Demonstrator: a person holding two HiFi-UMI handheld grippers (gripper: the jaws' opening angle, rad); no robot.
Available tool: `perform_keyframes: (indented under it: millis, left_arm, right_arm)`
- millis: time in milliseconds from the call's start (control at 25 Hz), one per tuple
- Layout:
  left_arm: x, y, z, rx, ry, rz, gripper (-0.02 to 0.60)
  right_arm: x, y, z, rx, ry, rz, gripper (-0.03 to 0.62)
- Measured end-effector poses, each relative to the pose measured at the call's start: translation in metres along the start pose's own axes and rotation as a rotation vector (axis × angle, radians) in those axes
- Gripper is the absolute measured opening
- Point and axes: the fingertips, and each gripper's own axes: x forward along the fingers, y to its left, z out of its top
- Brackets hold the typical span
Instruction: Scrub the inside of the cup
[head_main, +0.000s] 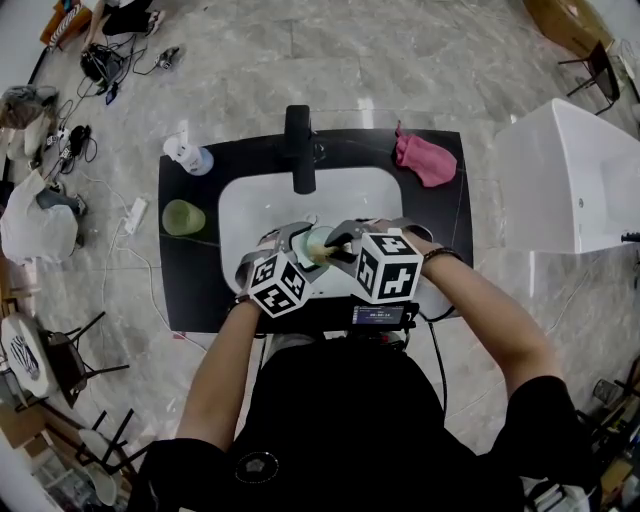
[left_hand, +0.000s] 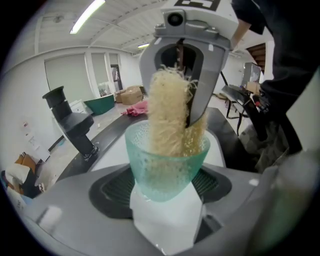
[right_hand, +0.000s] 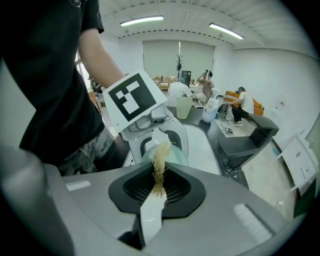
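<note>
A translucent teal cup (left_hand: 167, 165) sits between the jaws of my left gripper (left_hand: 167, 200), which is shut on its lower body. A tan loofah scrubber (left_hand: 170, 110) stands in the cup's mouth and reaches down inside. My right gripper (right_hand: 157, 187) is shut on the scrubber (right_hand: 159, 167), and past it the cup's rim (right_hand: 176, 155) shows. In the head view both grippers meet over the front of the white sink (head_main: 250, 210), left gripper (head_main: 300, 248) and right gripper (head_main: 342, 245) on either side of the cup (head_main: 318, 243).
A black faucet (head_main: 298, 150) rises behind the basin on the black counter (head_main: 190, 280). A pink cloth (head_main: 425, 160) lies at the back right. A green cup (head_main: 183, 217) and a spray bottle (head_main: 190, 155) stand at the left. A white bin (head_main: 570, 175) is at the right.
</note>
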Motion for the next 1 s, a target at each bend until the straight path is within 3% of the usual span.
perform_keyframes:
  millis: [240,560,760,1000]
  left_arm:
    - [0.004,-0.012,0.004,0.049,0.018,-0.037,0.351]
    - [0.001,-0.004,0.003,-0.012,-0.007,-0.029,0.350]
    - [-0.002,0.004,0.000,-0.051,-0.014,-0.017,0.350]
    - [0.005,0.007,-0.005,-0.055,-0.001,-0.008,0.350]
  right_arm:
    - [0.000,-0.015,0.006,-0.100,0.008,-0.101,0.044]
    - [-0.002,-0.026,-0.005,-0.176,0.062,-0.174,0.044]
    - [-0.002,-0.023,-0.016,-0.141,0.088,-0.152,0.044]
    - [0.001,-0.016,-0.016,-0.028,0.042,-0.121,0.044]
